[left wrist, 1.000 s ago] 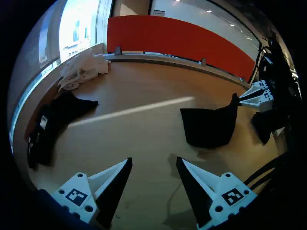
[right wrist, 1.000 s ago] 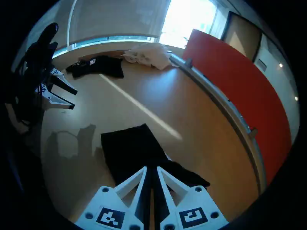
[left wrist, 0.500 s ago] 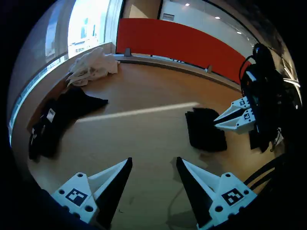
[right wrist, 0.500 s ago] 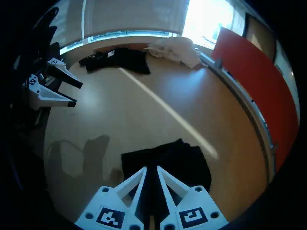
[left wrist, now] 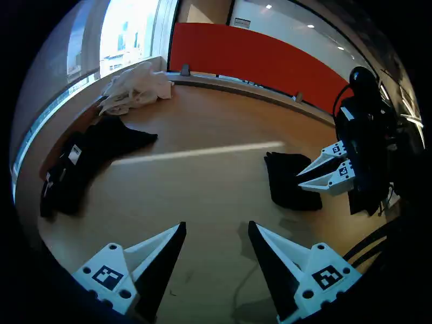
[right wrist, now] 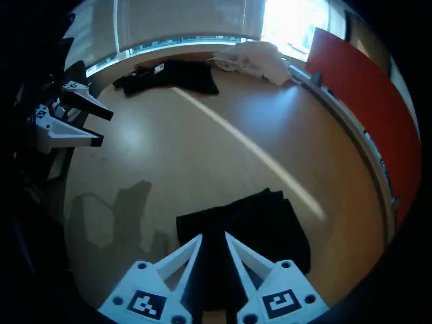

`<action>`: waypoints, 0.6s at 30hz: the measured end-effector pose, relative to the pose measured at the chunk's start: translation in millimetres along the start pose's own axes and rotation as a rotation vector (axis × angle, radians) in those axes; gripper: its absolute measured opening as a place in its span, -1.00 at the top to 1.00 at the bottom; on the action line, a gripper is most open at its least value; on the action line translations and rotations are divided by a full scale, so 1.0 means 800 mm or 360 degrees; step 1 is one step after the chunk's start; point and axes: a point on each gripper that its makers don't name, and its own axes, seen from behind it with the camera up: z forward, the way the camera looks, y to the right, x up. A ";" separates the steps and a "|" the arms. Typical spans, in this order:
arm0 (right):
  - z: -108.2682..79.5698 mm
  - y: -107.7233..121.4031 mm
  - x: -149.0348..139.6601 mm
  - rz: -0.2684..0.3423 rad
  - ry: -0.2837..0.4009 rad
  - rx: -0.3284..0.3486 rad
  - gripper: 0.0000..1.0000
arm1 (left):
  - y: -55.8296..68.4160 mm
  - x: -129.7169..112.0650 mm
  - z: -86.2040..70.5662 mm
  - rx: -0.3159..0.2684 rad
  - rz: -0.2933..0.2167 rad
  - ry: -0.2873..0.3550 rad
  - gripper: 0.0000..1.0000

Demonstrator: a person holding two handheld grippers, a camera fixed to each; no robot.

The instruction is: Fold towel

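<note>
Light wooden tabletop (left wrist: pixel 216 178) all around, with a red partition (left wrist: pixel 259 54) running along its far edge and a bright window (left wrist: pixel 124 38) at the far left. A thin stripe of sunlight (left wrist: pixel 200 154) cuts across the wood.

The towel (left wrist: pixel 289 178) is black and sits on the right side of the table as a compact folded bundle, flat on the wood, just past the near end of that light stripe. The edges look a bit rumpled, not a super crisp fold.

The right gripper (right wrist: pixel 213 237) is right at the towel. In the right gripper view its two fingers point over the near edge of the cloth with only a narrow gap between them. It's dark in that gap, so I can't tell if any fabric is caught there. In the left gripper view its white fingertips reach in over the towel's right edge, slightly parted.

The left gripper (left wrist: pixel 216 227) hangs over bare wood on the near left, well apart from the towel, fingers spread wide and holding nothing. In the right gripper view it's at the left edge, same story — jaws wide, nothing between them.

Other stuff on the table: a crumpled white cloth pile (left wrist: pixel 135 89) in the far left corner by the window, and just nearer than that, a heap of black clothing (left wrist: pixel 86 156) along the left edge with a small white tag showing. Both are well away from the towel and the grippers.
</note>
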 end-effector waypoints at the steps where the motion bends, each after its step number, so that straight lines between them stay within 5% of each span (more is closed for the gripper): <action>1: -0.001 0.001 0.000 0.0005 0.0002 -0.0006 0.42 | 0.001 0.001 0.001 -0.0001 0.0002 0.0001 -0.70; 7: -0.008 0.005 -0.006 0.0023 0.0005 -0.0023 -0.31 | 0.003 0.004 0.002 -0.0006 0.0016 0.0002 -0.69; 18: -0.023 0.004 -0.023 0.0075 0.0008 -0.0058 -0.37 | -0.002 0.004 0.000 0.0006 0.0030 0.0008 -0.70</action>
